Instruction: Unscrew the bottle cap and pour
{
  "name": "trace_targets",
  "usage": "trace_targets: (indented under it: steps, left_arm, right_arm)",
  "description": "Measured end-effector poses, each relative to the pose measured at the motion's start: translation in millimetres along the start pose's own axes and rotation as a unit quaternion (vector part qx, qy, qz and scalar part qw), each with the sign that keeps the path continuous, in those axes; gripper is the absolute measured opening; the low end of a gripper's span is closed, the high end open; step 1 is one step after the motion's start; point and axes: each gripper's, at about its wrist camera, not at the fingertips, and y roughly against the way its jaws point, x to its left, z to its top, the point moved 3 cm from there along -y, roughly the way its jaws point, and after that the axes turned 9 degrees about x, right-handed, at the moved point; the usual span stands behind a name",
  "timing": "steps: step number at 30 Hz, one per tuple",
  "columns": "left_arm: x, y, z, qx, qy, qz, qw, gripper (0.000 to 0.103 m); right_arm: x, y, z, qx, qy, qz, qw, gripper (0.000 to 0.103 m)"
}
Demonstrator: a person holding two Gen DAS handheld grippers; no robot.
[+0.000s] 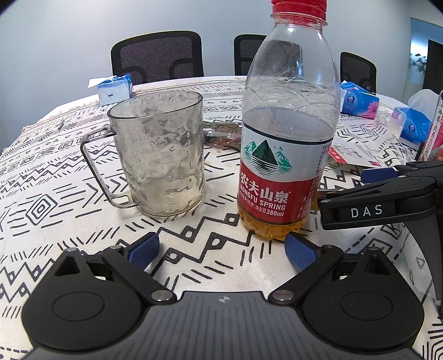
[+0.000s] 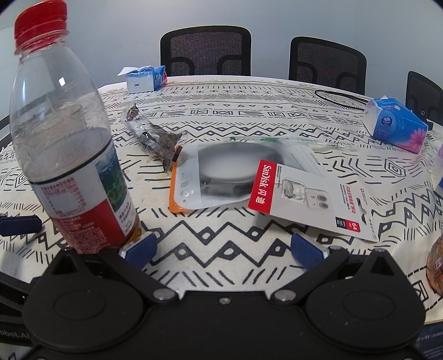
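Observation:
A clear plastic bottle (image 1: 288,133) with a red cap (image 1: 299,8) and a red-and-white label stands upright on the patterned tablecloth, with a little amber liquid at its bottom. A clear handled mug (image 1: 157,155) stands empty to its left. My left gripper (image 1: 221,249) is open and empty, low in front of the mug and bottle; its right pad (image 1: 300,250) is close to the bottle's base. My right gripper (image 2: 223,247) is open and empty; the bottle (image 2: 66,144) stands just beyond its left pad (image 2: 142,247). The right gripper's body also shows in the left wrist view (image 1: 387,199), to the right of the bottle.
A SanDisk card package (image 2: 313,199), a white zip pouch (image 2: 221,174) and a crumpled wrapper (image 2: 155,138) lie right of the bottle. Tissue packs (image 2: 396,127) (image 1: 115,88) sit near the far edge. Black chairs (image 2: 206,51) stand behind the table.

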Motion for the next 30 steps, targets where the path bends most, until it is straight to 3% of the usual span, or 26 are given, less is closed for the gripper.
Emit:
trace_targets:
  steps: [16,20,23,26,30]
  left_arm:
    - [1,-1,1,0.000,0.003,0.003,1.0000,0.099]
    - [0,0,0,-0.001,0.010,0.009,0.9999,0.098]
    - [4,18,-6,-0.037,0.018,-0.009,0.9991,0.098]
    - [4,44,-10,-0.091,0.016,-0.031,0.9953,0.098]
    - [-9,77,0,-0.189,-0.030,-0.065,0.9793,0.098]
  right_arm:
    - [0,0,0,0.000,0.000,0.001,1.000,0.103]
    - [-6,2,-1,-0.004,0.000,0.022,1.000,0.103]
    - [-19,10,-1,-0.019,-0.029,0.043,0.998,0.103]
    - [-28,28,0,-0.058,-0.016,0.044,0.997,0.103]
    - [-32,70,12,-0.134,0.014,0.102,0.986,0.102]
